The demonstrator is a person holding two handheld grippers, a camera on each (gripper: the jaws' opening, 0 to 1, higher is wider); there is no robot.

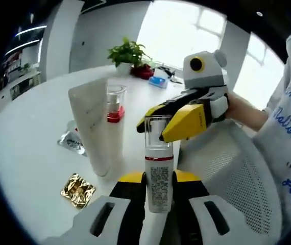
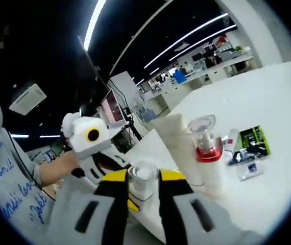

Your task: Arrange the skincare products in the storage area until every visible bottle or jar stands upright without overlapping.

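The white table [image 1: 28, 153] carries the storage area, where a tall white tube [image 1: 95, 130] stands on its cap beside a clear-capped pump bottle with a red collar [image 1: 116, 104]; both appear upright and separate, so that part of the task looks done. A third item, a white pump bottle with a clear cap [image 1: 158, 173], is off the table, held upright between the two grippers. The left gripper [image 1: 158, 191] is closed around the bottle's white body, and the right gripper [image 1: 168, 125] is closed around its clear cap, seen in the right gripper view at [image 2: 143, 186]. Judged from this, the bottle still needs placing upright on the table clear of the other two. Flat sachets lie on the table: a gold one [image 1: 77, 190], a silver one [image 1: 74, 141] and a green-and-black one [image 2: 252, 142]. The bottle's label carries fine print, too small to read; the tube's faint lettering is likewise illegible
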